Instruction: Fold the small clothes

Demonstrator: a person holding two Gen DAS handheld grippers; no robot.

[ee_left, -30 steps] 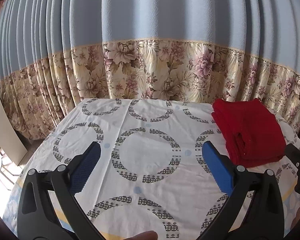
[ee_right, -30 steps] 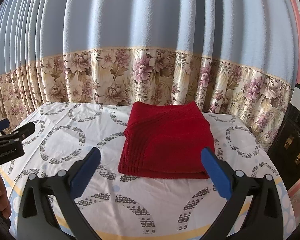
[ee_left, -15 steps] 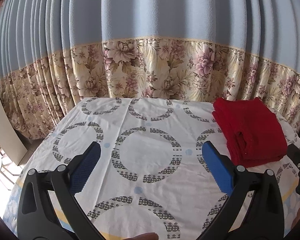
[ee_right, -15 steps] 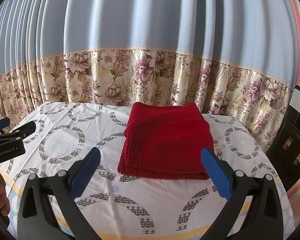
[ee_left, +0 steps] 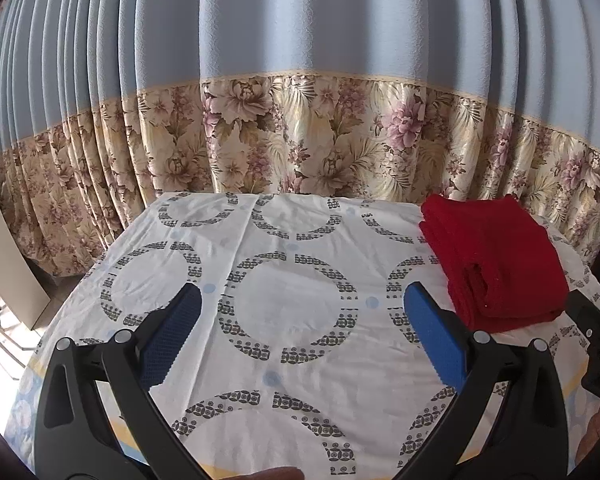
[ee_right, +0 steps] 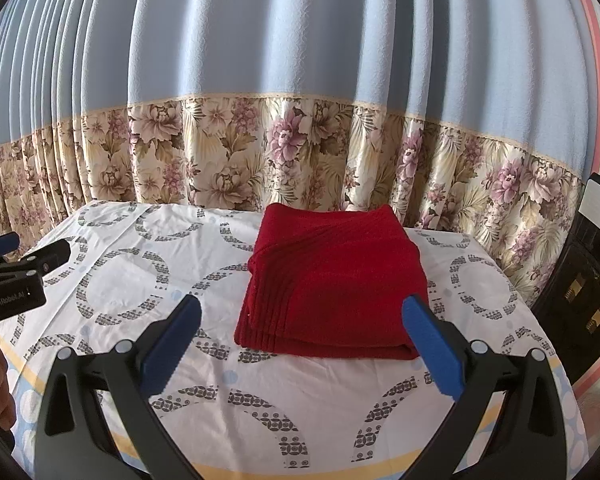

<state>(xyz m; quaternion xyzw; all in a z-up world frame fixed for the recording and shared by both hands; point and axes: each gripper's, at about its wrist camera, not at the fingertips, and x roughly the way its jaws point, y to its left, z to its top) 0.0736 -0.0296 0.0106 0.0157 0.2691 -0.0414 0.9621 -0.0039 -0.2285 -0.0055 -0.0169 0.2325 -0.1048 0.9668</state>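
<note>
A red garment (ee_right: 334,280) lies folded in a neat square stack on the white cloth with grey circles (ee_right: 148,280). In the left wrist view the garment (ee_left: 496,264) sits at the right side of the cloth (ee_left: 292,296). My right gripper (ee_right: 302,340) is open and empty, held above the cloth just in front of the garment. My left gripper (ee_left: 302,336) is open and empty, over the bare middle of the cloth, to the left of the garment. The left gripper also shows at the left edge of the right wrist view (ee_right: 16,276).
A blue curtain with a floral band (ee_right: 300,168) hangs close behind the far edge of the cloth. A dark appliance (ee_right: 584,264) stands at the right. A pale board (ee_left: 8,256) leans at the left, beyond the cloth's edge.
Both grippers stay open and almost still. The folded garment has not moved.
</note>
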